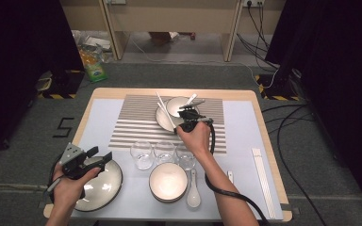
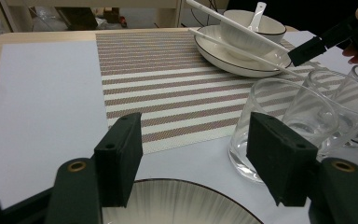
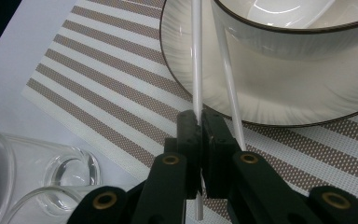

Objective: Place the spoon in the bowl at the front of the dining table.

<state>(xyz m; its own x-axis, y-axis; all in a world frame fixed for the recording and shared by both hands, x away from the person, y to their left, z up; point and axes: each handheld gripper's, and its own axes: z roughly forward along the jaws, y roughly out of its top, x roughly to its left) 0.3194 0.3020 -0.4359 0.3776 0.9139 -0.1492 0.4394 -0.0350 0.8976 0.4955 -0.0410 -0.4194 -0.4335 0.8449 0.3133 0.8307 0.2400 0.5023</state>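
While your left gripper [image 1: 99, 157] hovered over the near-left plate [image 1: 104, 186] at about 8 o'clock on the table [image 1: 245, 207], its jaws stood wide apart with nothing between them. In the left gripper view the pads framed bare mat and the plate rim below. At 6 o'clock sat three glasses [image 1: 142, 154] in a row, with a bowl [image 1: 168, 181] and a spoon [image 1: 193, 194] nearer you. Your right gripper [image 3: 201, 135] reached to about 12 o'clock on the striped placemat [image 1: 132, 123], jaws pinched tight on one white chopstick [image 3: 196, 56]. That chopstick lay across the rim of the far plate [image 3: 279, 93], which carried a second bowl [image 3: 298, 32]. A second chopstick [image 3: 228, 79] lay just beside the first, outside the jaws. At 4 o'clock, another chopstick pair [image 1: 263, 179] lay along the table's right edge.
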